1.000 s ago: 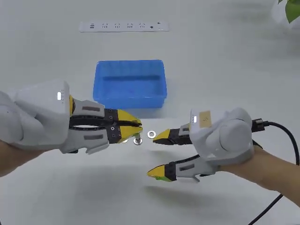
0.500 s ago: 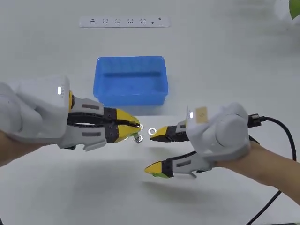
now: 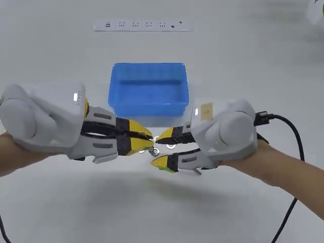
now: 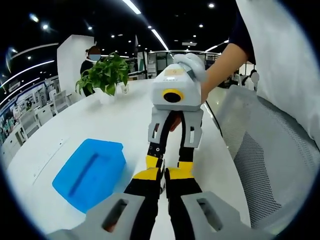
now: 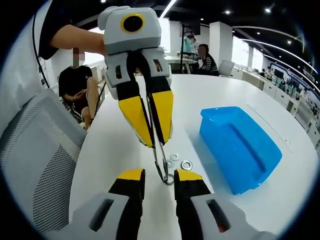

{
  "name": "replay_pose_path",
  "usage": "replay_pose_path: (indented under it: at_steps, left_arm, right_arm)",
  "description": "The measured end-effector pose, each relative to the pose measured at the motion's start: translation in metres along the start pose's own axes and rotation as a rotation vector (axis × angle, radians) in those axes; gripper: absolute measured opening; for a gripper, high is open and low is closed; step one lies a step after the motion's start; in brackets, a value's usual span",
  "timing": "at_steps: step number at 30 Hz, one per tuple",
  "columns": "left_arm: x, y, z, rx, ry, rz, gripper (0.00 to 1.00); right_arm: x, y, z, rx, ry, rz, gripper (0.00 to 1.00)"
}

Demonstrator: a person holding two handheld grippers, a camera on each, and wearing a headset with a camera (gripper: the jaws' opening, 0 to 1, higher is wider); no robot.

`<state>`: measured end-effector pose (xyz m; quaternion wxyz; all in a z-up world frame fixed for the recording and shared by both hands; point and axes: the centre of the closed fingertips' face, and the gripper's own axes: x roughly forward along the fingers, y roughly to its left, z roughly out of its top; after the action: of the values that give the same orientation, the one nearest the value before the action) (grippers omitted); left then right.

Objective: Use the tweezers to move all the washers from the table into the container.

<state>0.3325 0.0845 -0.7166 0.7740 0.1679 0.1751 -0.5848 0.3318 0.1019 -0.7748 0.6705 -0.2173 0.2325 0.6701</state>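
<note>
My left gripper [image 3: 149, 140] is shut on thin metal tweezers [image 5: 159, 160], whose tips point down at the table among several small steel washers [image 5: 186, 164]. One washer [image 3: 170, 146] shows between the two grippers in the head view. Facing it, my right gripper [image 3: 161, 150] has its jaws apart on either side of the tweezers' tips [image 5: 165, 177]; they do not touch the tweezers. The blue container [image 3: 148, 104] stands just behind both grippers, with nothing visible inside it. In the left gripper view the right gripper [image 4: 169, 162] meets the left jaws tip to tip.
A white power strip [image 3: 143, 25] lies at the far edge of the white table. A black cable [image 3: 298, 152] trails from the right gripper. A potted plant [image 4: 102, 75] stands further along the table. A grey mesh chair [image 5: 35, 150] is beside it.
My right gripper has moved left until its jaws straddle the tweezers' tips, and the gap between its jaws has narrowed. The left gripper has kept its hold and barely moved.
</note>
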Motion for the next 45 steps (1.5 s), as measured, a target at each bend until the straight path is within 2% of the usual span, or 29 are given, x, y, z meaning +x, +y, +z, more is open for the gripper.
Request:
replay_pose_path:
  at_steps: [4, 8, 11, 15, 21, 24, 26, 29, 37, 38, 39, 40, 43, 45]
  left_arm:
    - [0.002, -0.002, 0.000, -0.003, 0.000, -0.003, 0.07]
    - [0.006, -0.003, 0.001, -0.004, -0.011, 0.006, 0.07]
    - [0.009, -0.004, 0.002, -0.009, -0.017, 0.006, 0.07]
    - [0.012, -0.005, 0.003, -0.003, -0.016, -0.006, 0.08]
    - [0.013, -0.002, 0.003, -0.011, -0.015, 0.012, 0.08]
    - [0.014, 0.000, -0.001, -0.007, 0.005, 0.038, 0.09]
    - [0.016, -0.001, -0.009, 0.011, 0.047, 0.050, 0.11]
    - [0.015, -0.005, -0.006, -0.011, 0.018, 0.055, 0.16]
    - [0.000, -0.007, -0.004, -0.031, 0.017, 0.108, 0.26]
    - [-0.002, -0.009, -0.002, -0.043, 0.003, 0.104, 0.29]
    - [-0.003, -0.016, 0.006, -0.087, -0.052, 0.078, 0.34]
    - [-0.004, -0.018, 0.010, -0.110, -0.075, 0.071, 0.40]
    - [-0.011, -0.020, 0.010, -0.091, -0.063, 0.091, 0.42]
    - [-0.013, -0.020, 0.008, -0.109, -0.059, 0.102, 0.46]
  right_arm:
    - [0.003, 0.001, -0.001, -0.020, 0.012, 0.015, 0.20]
    - [0.003, 0.000, 0.005, -0.039, -0.007, 0.015, 0.14]
    - [0.003, -0.001, 0.004, -0.067, 0.005, 0.012, 0.12]
    - [0.004, 0.000, 0.003, -0.077, 0.011, 0.026, 0.12]
    - [0.003, -0.001, 0.002, -0.110, 0.011, 0.031, 0.10]
    - [0.003, -0.003, 0.003, -0.110, 0.009, 0.023, 0.10]
    - [0.003, -0.003, 0.003, -0.115, 0.007, 0.019, 0.09]
    - [0.003, -0.001, 0.004, -0.119, 0.003, 0.015, 0.09]
    - [-0.003, 0.000, 0.007, -0.106, -0.011, -0.009, 0.09]
    - [-0.004, 0.000, 0.008, -0.108, -0.013, -0.011, 0.09]
    - [-0.006, 0.001, 0.009, -0.110, -0.014, -0.012, 0.09]
    - [-0.007, 0.001, 0.010, -0.111, -0.014, -0.013, 0.09]
    - [-0.010, 0.002, 0.013, -0.116, -0.015, -0.020, 0.09]
    - [-0.012, 0.004, 0.016, -0.115, -0.020, -0.025, 0.09]
